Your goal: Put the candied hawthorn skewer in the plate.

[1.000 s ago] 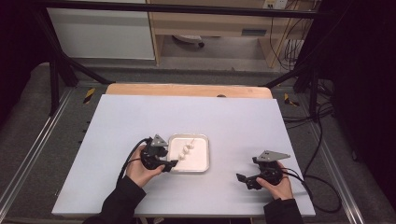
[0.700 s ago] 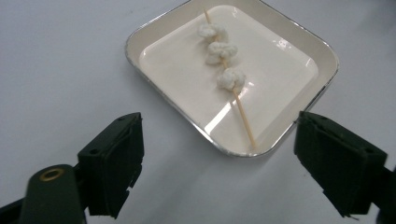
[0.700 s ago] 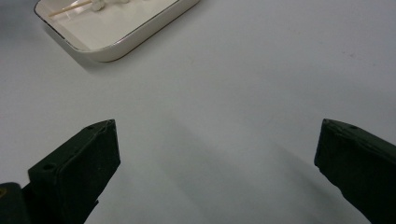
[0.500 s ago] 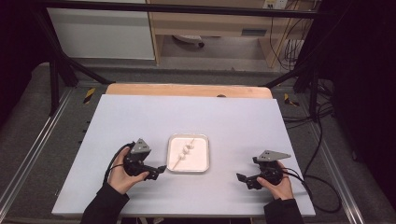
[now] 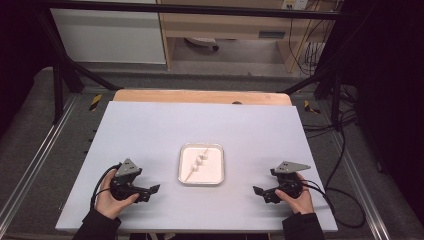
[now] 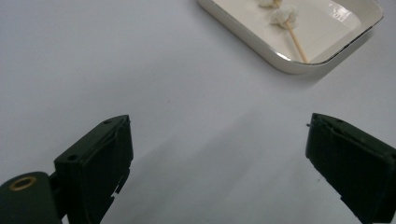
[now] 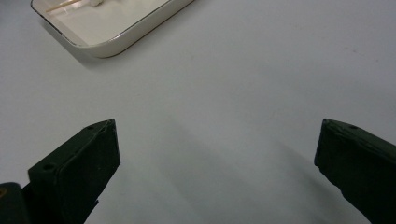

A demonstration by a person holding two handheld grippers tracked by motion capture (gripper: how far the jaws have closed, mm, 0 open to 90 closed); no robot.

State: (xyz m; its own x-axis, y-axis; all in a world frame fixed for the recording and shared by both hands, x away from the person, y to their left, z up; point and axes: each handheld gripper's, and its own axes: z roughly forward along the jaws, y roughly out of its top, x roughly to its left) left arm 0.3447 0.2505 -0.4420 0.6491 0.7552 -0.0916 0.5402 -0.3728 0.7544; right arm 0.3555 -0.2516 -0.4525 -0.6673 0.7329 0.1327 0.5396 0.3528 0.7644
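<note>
Both jaws of the left gripper (image 5: 152, 190) have just opened, clear of the tray (image 5: 218, 175).

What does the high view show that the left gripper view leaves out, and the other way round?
From the high view: the whole table, with the left claw and right claw resting either side of the tray. From the left gripper view: a close look along its own black jaws, which have just been opening and stand wide apart with nothing between them. Shared: the white tray and the skewer of white pieces lying in it.
</note>
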